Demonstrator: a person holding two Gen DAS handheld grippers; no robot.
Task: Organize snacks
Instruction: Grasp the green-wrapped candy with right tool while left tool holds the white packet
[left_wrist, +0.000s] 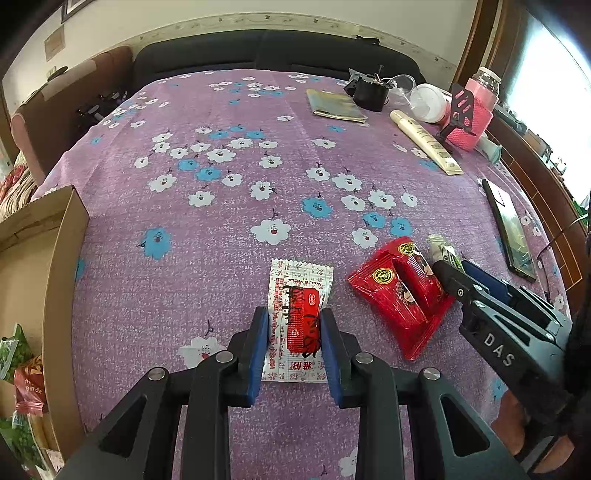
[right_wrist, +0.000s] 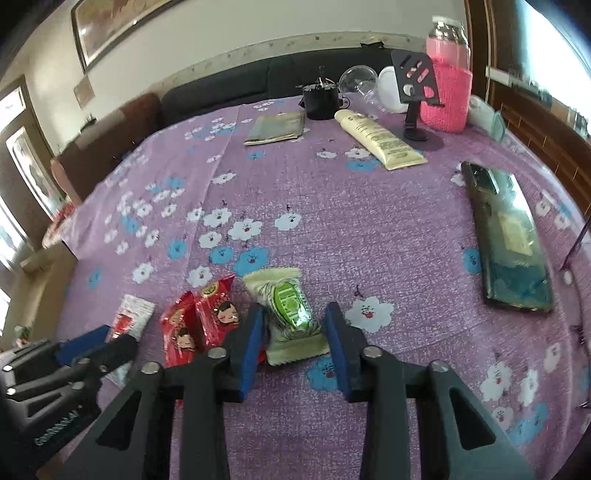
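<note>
My left gripper (left_wrist: 294, 332) is shut on a white-and-red snack packet (left_wrist: 299, 288) lying flat on the purple flowered cloth (left_wrist: 221, 229); its blue pads (left_wrist: 258, 343) press both sides of the red bulge. To the right lies a red double packet (left_wrist: 402, 291) with cartoon faces. My right gripper (right_wrist: 293, 325) points down over a green snack packet (right_wrist: 291, 310), its pads against the wrapper's two sides. The red packet (right_wrist: 207, 317) touches its left finger. In the left wrist view the right gripper (left_wrist: 452, 266) hides most of the green packet (left_wrist: 441, 247).
A cardboard box (left_wrist: 62, 258) at the table's left edge holds several snack packets (left_wrist: 22, 369). A phone (right_wrist: 513, 243) lies at the right. At the far right stand a cream tube (right_wrist: 380, 140), a pink-sleeved jar (right_wrist: 447, 92), a phone stand (right_wrist: 413, 77), a black cup (right_wrist: 321, 99) and a flat pouch (right_wrist: 277, 127).
</note>
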